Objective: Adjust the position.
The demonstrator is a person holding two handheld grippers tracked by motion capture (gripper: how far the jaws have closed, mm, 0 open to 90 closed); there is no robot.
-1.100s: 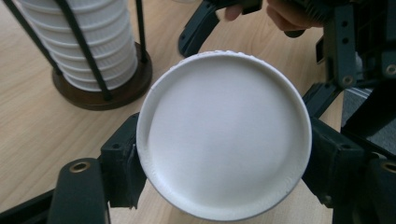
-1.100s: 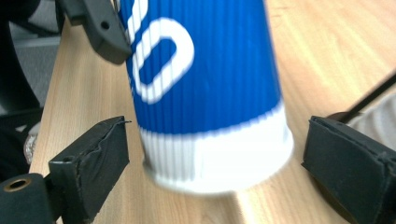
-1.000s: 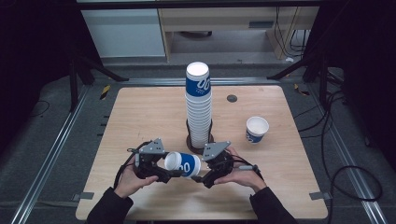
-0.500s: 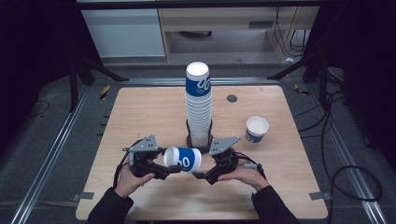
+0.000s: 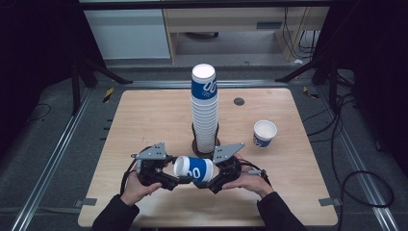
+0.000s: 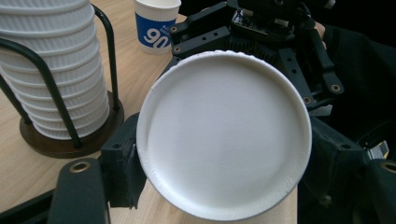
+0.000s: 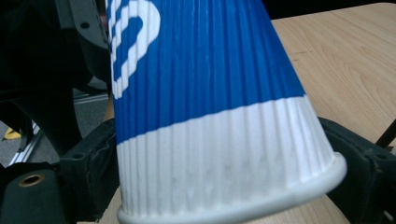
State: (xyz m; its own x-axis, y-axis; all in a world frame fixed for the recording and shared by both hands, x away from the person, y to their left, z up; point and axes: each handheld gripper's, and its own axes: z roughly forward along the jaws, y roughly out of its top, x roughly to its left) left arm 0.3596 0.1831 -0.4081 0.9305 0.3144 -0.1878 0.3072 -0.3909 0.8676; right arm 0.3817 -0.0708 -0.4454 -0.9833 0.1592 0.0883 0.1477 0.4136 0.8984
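tall stack of ribbed blue-and-white paper cups (image 5: 204, 111) upright in a black wire holder on a round dark base (image 6: 65, 140) at mid counter, single cup (image 5: 264, 133) standing upright well to its right, small dark disc (image 5: 238, 101) near the far edge, pale wooden counter (image 5: 144, 120)

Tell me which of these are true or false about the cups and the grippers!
1. A cup lies on its side between the left gripper and the right gripper. True.
2. The tall stack stands in a black holder. True.
3. The loose cup at the right lies tipped over. False: it stands upright, mouth up.
4. The held cup is all red. False: it is blue and white.
5. The left gripper's jaws sit on both sides of the cup's flat white bottom. True.
6. The stack leans on the loose cup. False: they stand apart on the table.
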